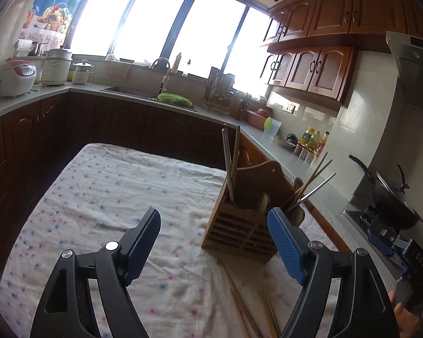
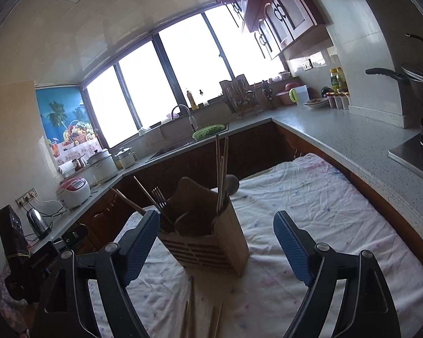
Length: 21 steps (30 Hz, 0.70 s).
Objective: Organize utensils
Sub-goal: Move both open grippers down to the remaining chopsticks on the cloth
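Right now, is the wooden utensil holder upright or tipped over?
Upright. The wooden utensil holder stands on its base on the cloth-covered table, with chopsticks sticking up out of its top. More chopsticks lie loose on the cloth in front.

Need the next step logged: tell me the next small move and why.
Probably lower the open right gripper onto the loose wooden chopsticks lying on the floral tablecloth before the slotted wooden utensil holder; both grippers are empty, and those chopsticks remain unsorted.
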Motion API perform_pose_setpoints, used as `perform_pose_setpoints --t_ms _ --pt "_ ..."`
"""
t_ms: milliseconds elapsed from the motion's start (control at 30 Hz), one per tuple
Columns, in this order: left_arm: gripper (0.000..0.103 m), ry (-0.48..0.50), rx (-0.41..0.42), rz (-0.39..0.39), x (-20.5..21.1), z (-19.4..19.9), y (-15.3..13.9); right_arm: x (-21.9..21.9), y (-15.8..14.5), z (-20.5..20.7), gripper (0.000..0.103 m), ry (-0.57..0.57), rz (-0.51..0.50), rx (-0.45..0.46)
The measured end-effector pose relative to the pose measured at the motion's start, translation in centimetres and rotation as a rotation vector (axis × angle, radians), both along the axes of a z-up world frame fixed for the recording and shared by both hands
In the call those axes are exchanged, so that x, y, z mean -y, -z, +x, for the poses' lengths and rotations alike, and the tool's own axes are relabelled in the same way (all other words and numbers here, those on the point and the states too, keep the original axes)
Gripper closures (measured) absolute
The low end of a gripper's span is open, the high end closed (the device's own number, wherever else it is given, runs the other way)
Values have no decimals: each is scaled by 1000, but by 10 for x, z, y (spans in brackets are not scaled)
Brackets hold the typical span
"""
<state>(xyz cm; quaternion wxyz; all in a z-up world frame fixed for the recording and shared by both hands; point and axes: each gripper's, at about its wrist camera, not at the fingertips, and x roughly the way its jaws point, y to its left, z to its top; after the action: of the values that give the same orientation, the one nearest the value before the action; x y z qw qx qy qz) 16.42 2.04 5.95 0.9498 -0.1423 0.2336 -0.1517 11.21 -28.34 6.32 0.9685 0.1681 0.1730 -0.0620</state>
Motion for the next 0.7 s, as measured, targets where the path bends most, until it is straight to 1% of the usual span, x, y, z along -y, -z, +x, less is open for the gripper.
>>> perform_pose_setpoints --t_ms 100,300,533,700 --pt "25 8 -51 5 2 -15 13 -2 19 -15 18 0 16 -50" --pt "25 38 -145 21 9 -29 30 -8 49 -36 18 -5 42 -124" --pt "25 70 -227 62 24 -24 38 -15 68 -47 18 -20 47 -168" --pt "26 97 -271 128 41 -19 44 -17 79 -49 19 -23 61 -196"
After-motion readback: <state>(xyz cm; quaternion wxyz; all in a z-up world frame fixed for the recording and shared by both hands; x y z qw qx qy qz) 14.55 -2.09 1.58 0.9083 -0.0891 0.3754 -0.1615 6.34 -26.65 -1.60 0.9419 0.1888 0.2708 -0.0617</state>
